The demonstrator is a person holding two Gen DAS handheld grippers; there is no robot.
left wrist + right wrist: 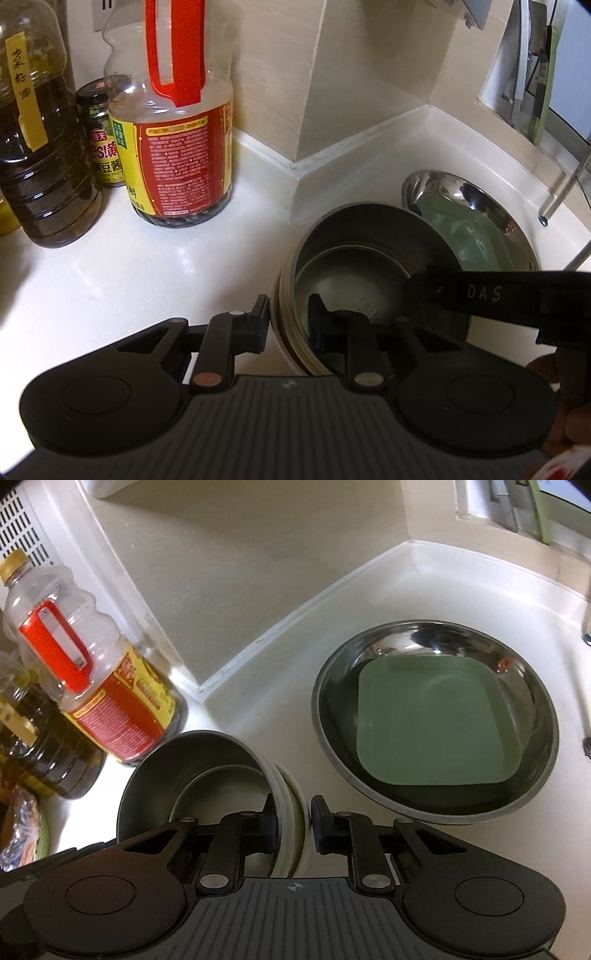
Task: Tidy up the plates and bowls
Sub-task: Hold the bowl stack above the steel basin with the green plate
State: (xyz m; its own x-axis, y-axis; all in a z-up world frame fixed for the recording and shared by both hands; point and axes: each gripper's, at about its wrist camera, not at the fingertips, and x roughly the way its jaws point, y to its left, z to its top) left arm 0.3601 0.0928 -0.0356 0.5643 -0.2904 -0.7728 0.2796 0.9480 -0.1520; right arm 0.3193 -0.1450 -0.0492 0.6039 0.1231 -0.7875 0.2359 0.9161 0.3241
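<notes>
A stack of nested bowls (354, 266) with steel insides and cream outer walls stands on the white counter; it also shows in the right wrist view (199, 775). My left gripper (290, 319) straddles its left rim, one finger outside and one inside, seemingly clamped on the wall. My right gripper (291, 819) straddles the opposite rim the same way, and its arm (498, 295) reaches in from the right. Beyond the stack, a wide steel basin (436, 716) holds a square green plate (428, 723); both also show in the left wrist view (476, 206).
A red-handled plastic bottle (177, 122), an oil jug (33, 147) and a small jar (99, 133) stand at the left by the wall corner (295, 162). A window sill (535, 110) lies at the back right. A foil-wrapped packet (22, 830) lies at the far left.
</notes>
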